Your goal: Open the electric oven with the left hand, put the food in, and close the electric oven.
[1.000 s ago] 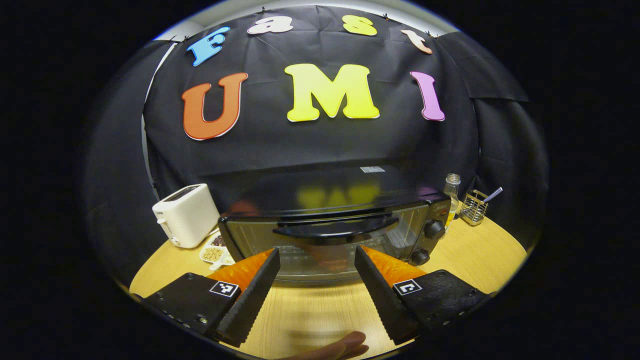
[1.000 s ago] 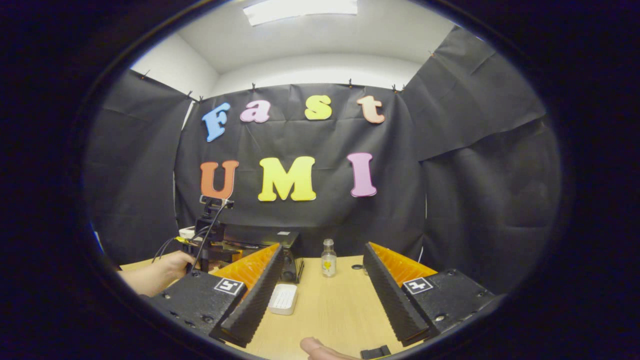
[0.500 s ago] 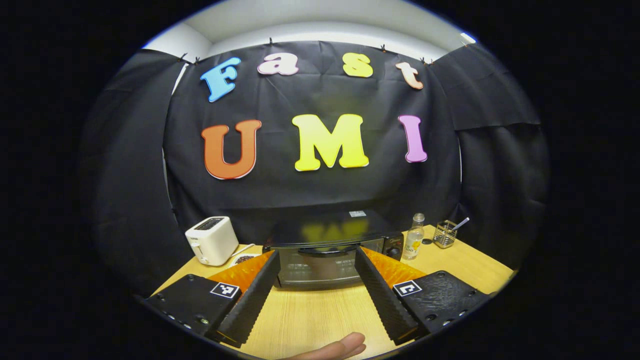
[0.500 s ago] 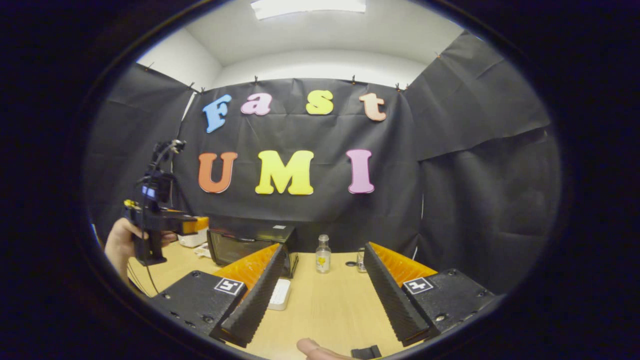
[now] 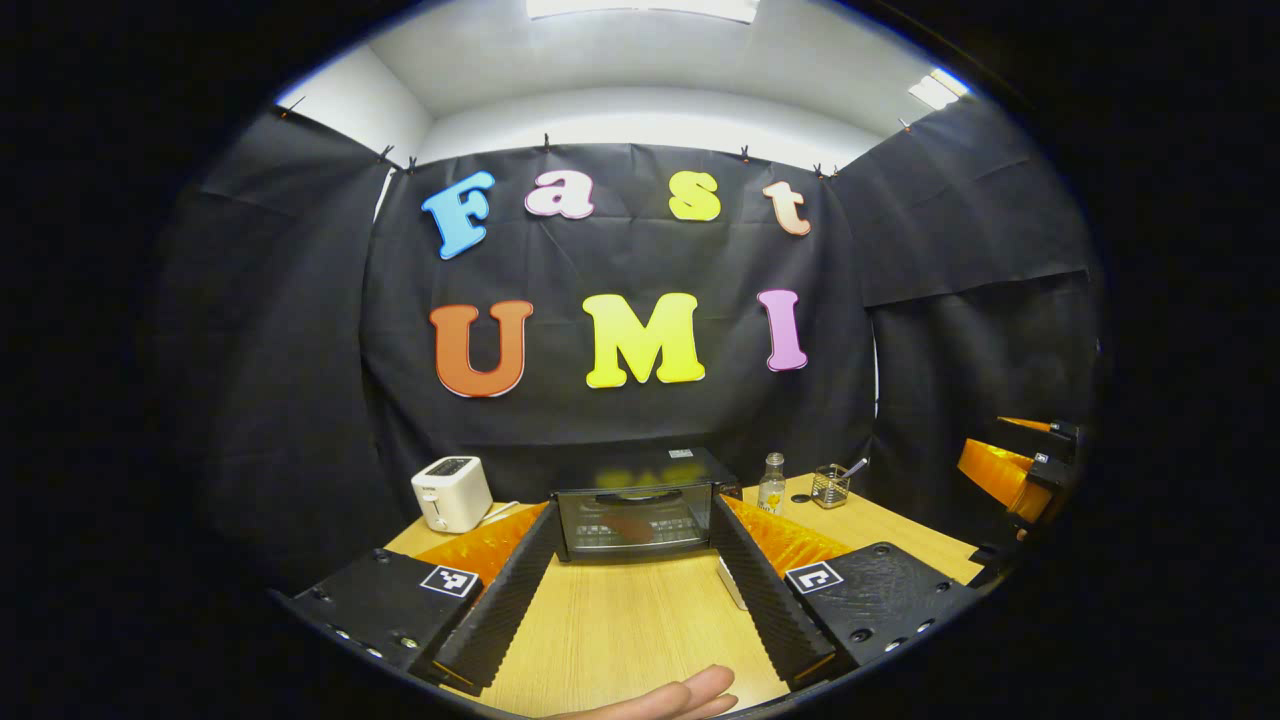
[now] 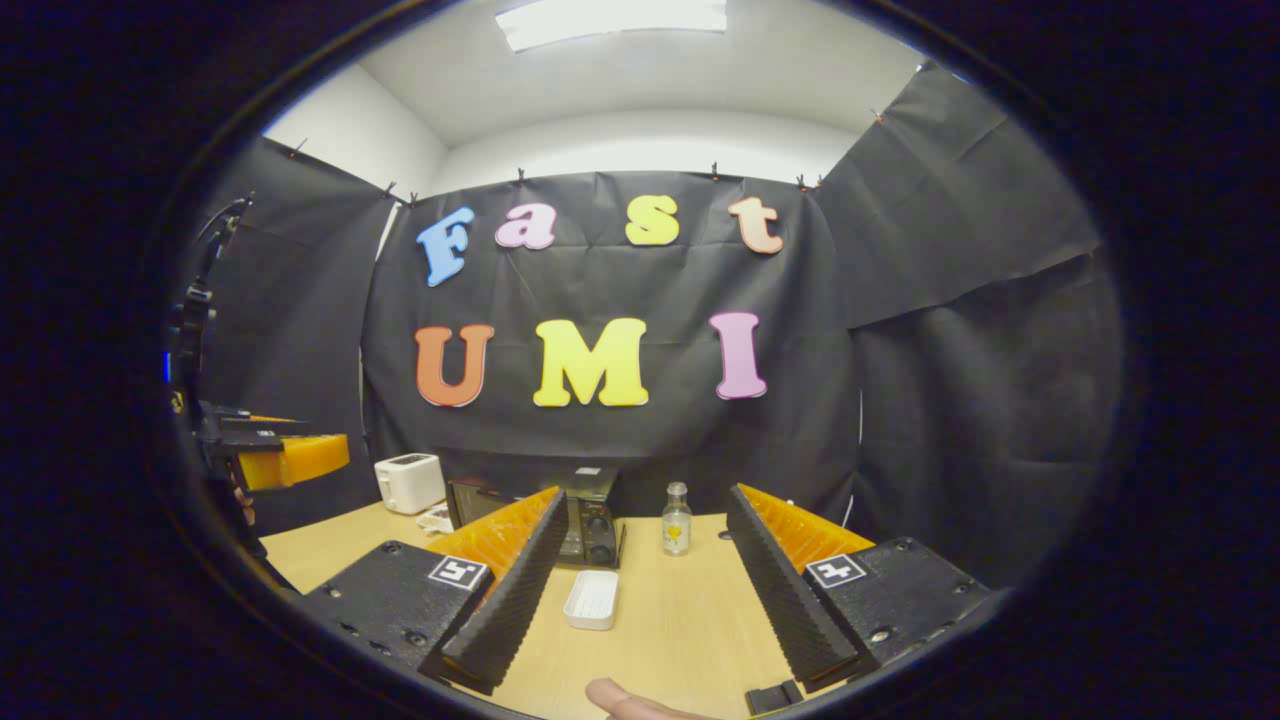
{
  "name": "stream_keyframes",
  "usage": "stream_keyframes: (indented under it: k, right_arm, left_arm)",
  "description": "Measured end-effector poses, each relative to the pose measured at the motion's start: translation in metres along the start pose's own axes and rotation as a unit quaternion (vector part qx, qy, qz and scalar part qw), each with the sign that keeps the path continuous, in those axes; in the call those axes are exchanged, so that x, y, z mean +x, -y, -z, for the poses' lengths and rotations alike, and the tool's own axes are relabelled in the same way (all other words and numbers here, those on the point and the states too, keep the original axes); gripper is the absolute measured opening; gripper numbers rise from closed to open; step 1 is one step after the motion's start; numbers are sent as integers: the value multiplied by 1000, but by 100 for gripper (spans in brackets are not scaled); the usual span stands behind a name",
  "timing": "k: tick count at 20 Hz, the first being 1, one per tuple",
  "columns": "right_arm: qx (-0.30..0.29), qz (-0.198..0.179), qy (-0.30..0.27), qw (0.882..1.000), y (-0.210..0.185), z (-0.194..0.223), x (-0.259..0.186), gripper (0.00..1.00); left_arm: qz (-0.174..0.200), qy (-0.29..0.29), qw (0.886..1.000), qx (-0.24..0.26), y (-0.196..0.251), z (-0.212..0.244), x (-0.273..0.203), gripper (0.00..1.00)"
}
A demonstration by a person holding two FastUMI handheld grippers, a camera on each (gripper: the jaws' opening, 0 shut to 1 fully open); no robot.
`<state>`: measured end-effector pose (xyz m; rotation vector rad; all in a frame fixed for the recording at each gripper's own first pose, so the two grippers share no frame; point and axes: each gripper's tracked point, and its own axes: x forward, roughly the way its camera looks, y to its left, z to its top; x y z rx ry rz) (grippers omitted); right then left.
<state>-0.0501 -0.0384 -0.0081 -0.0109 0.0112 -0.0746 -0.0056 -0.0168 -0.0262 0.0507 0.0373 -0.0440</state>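
Black glass-fronted electric oven [image 5: 640, 515] stood on light wooden bench [image 5: 620, 630], door closed | left tool [image 5: 628, 590] fingers apart, empty, well short of oven | right tool [image 6: 650, 590] fingers apart, empty | white rectangular tray [image 6: 592, 600] lay before oven | white toaster [image 5: 452, 493] stood left of oven.

One oven [image 5: 634, 510], one toaster [image 5: 452, 493] — perhaps one bottle [image 6: 677, 518].

The wooden table [image 5: 620, 620] bears oven [image 5: 640, 515], toaster [image 5: 452, 493], bottle [image 5: 771, 483].
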Motion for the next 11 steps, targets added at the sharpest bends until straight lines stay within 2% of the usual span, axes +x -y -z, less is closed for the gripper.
stream_keyframes:
  k: [2,3,4,5,6,7,8,11]
  right_arm:
    - [-3,-8,13,1000,-12,-10,-5,100]
    - [-9,-8,18,1000,-15,-14,-8,100]
    - [-16,-2,20,1000,-16,-18,-8,96]
    - [-18,1,23,1000,-18,-21,-9,96]
    - [-16,-3,24,1000,-24,-23,-10,100]
    - [-11,-12,24,1000,-33,-23,-13,96]
    - [-8,-21,22,1000,-40,-23,-13,100]
    - [-8,-28,14,999,-42,-15,-9,100]
  left_arm:
    - [-33,16,999,-2,-10,0,-17,96]
    - [-36,16,999,-5,-8,3,-22,96]
    - [-33,15,999,-11,-5,6,-28,96]
    - [-34,17,999,-12,-5,8,-32,96]
    - [-35,17,999,-11,-6,9,-38,96]
    - [-37,17,999,-11,-8,12,-42,96]
    - [-40,19,999,-13,-9,14,-48,96]
    - [-29,14,999,-33,-8,26,-55,96]
